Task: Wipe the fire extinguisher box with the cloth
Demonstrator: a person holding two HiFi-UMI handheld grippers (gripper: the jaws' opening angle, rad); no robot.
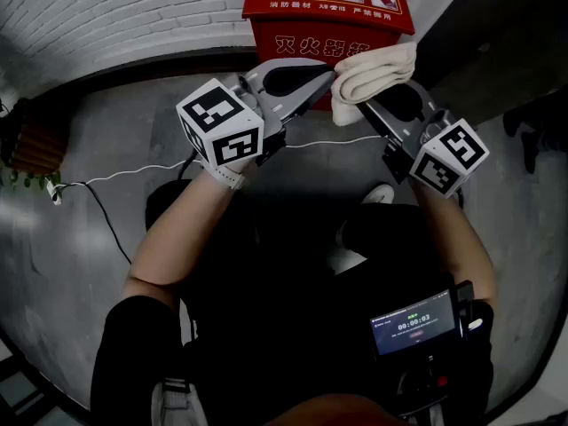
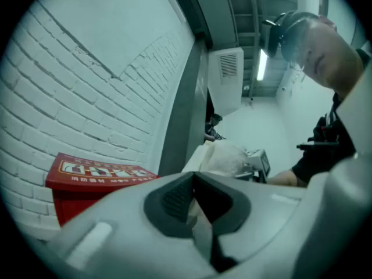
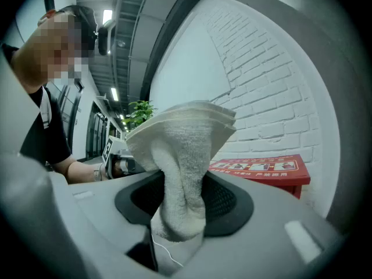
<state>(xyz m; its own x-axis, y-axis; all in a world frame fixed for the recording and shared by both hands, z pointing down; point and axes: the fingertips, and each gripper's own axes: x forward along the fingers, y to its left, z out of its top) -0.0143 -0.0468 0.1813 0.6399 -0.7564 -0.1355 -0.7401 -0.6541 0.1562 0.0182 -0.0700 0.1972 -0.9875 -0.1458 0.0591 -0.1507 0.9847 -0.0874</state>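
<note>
while you stand over the grey floor (image 1: 89, 122), your right gripper (image 3: 180, 195) is clamped on the cloth (image 1: 373, 71). its own view shows the pale folded towel pinched between the two dark pads, the thick folds fanning out above the jaws and a short end hanging below them. your left gripper (image 2: 195, 183) has its jaws closed together with nothing between them. from your head view its tips sit just beside the cloth, and you cannot tell whether they touch it. the red fire extinguisher box (image 1: 330, 11) stands on the floor against the white brick wall (image 1: 133, 7), its lid down, just beyond both grippers. in your right gripper view the box lies past the cloth and apart from it. a thin white cable (image 1: 133, 174) runs across the floor under your left forearm.
</note>
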